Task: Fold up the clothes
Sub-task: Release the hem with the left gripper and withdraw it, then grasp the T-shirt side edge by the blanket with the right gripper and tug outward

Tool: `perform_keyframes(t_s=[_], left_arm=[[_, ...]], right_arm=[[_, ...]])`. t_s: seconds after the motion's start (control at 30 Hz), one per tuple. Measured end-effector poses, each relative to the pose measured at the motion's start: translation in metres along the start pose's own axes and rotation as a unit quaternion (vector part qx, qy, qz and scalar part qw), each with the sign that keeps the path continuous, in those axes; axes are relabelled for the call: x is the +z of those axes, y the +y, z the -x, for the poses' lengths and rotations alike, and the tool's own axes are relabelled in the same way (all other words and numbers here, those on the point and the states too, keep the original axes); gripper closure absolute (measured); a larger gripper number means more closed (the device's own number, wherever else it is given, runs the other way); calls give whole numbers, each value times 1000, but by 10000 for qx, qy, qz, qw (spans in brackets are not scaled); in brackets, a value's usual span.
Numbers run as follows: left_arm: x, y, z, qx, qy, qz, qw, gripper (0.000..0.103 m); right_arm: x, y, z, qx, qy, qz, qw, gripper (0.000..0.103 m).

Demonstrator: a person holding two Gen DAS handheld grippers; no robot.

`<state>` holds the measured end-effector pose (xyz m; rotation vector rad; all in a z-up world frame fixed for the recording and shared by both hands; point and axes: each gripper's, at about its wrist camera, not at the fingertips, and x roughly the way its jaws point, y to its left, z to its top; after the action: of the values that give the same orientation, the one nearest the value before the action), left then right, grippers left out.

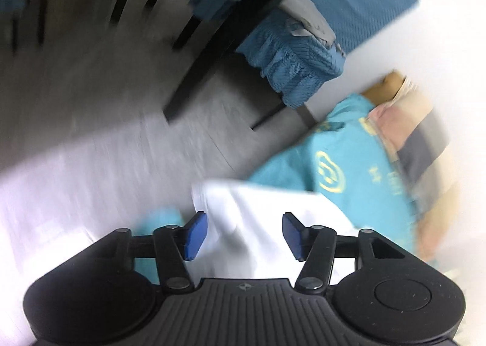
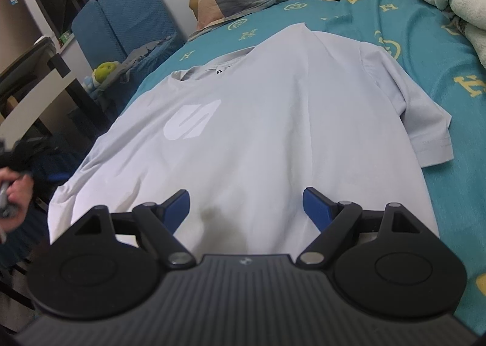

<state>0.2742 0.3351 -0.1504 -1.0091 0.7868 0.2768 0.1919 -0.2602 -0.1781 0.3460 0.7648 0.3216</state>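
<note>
My right gripper (image 2: 245, 209) hovers wide open and empty over the near hem of the white T-shirt (image 2: 243, 121) spread flat on the bed (image 2: 425, 51), while my left gripper (image 1: 244, 235), also open and empty, tilts over its left edge.

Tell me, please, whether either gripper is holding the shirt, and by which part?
Neither. The left gripper and right gripper are both open over the shirt, with nothing between their fingers.
</note>
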Motion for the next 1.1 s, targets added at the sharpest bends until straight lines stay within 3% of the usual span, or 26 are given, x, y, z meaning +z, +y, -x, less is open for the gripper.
perform_keyframes(t_s=[0.13, 0.27, 0.33, 0.4, 0.43, 0.6, 0.67, 0.77, 0.87, 0.97, 1.0, 1.1], left_arm=[[-26, 25, 5, -303, 782, 976, 9917, 40], [-40, 24, -7, -502, 1002, 1086, 9877, 41], [-45, 22, -12, -455, 870, 1025, 9899, 51], [-47, 19, -16, -370, 661, 957, 9925, 87], [-46, 18, -17, -338, 516, 971, 9934, 93], [-29, 2, -2, 84, -270, 510, 9983, 98], [-22, -7, 0, 543, -367, 37, 9978, 98], [-23, -10, -16, 1061, -197, -549, 9926, 97], [-30, -8, -25, 1152, 17, -777, 9903, 90], [-40, -23, -9, 1218, -88, -1264, 9844, 77], [-45, -30, 0, 1225, -166, -1528, 9805, 68], [-62, -55, 27, 1262, -402, -2333, 9634, 55]], right_arm=[[0, -1, 7, 45, 67, -211, 9997, 20], [-3, 0, 13, 51, 102, -221, 9997, 20], [-3, 0, 12, 38, 115, -204, 9997, 20], [-3, 0, 12, 21, 120, -168, 9998, 20], [-3, 0, 11, 19, 116, -158, 9998, 20], [-2, -1, 7, 13, 98, -106, 9999, 20], [-2, -1, 6, 10, 91, -86, 9999, 20], [-2, -2, 4, 7, 80, -55, 10000, 20], [0, -2, 3, 2, 75, -71, 9999, 20], [4, -3, 8, 5, 0, -129, 9999, 20], [6, -4, 10, 6, -44, -150, 9999, 20], [11, -5, 18, 9, -183, -210, 9996, 20]])
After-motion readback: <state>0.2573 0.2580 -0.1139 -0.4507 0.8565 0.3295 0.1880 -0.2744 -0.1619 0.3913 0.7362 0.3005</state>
